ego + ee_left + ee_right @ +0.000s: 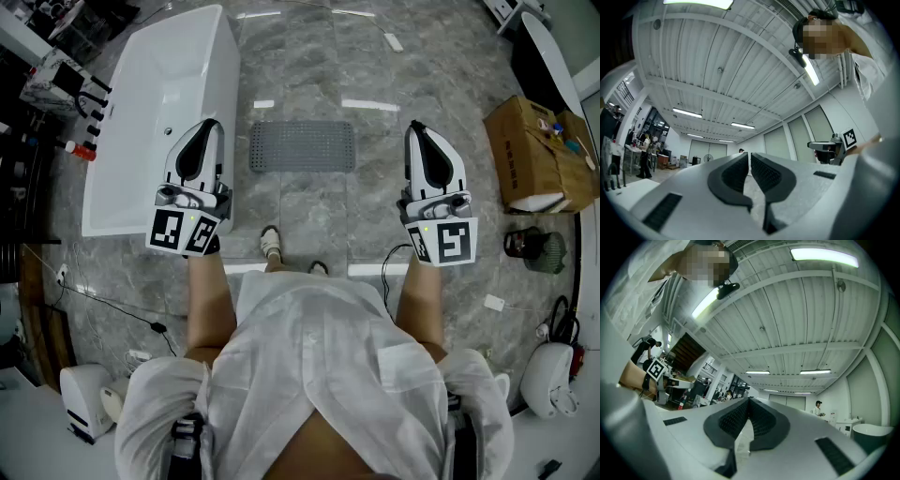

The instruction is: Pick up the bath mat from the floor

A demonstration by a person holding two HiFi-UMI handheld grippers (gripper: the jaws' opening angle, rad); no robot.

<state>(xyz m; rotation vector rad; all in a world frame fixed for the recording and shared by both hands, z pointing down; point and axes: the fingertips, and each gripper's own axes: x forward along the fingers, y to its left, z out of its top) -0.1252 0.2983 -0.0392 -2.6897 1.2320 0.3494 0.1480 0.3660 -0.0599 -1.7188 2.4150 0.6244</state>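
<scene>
A grey rectangular bath mat (302,146) with a dotted surface lies flat on the marble floor beside the bathtub, ahead of the person's feet. My left gripper (208,127) is held up at the mat's left, over the tub's near corner, jaws shut with nothing between them. My right gripper (418,130) is held up at the mat's right, also shut and empty. In the left gripper view the left gripper (749,154) points up toward the ceiling. The right gripper view shows the right gripper (749,401) tilted upward too. Neither touches the mat.
A white bathtub (159,112) stands at the left of the mat. A cardboard box (534,155) with items sits at the right. Cables and small appliances (548,375) lie along the floor's sides. The person's foot (271,242) is just behind the mat.
</scene>
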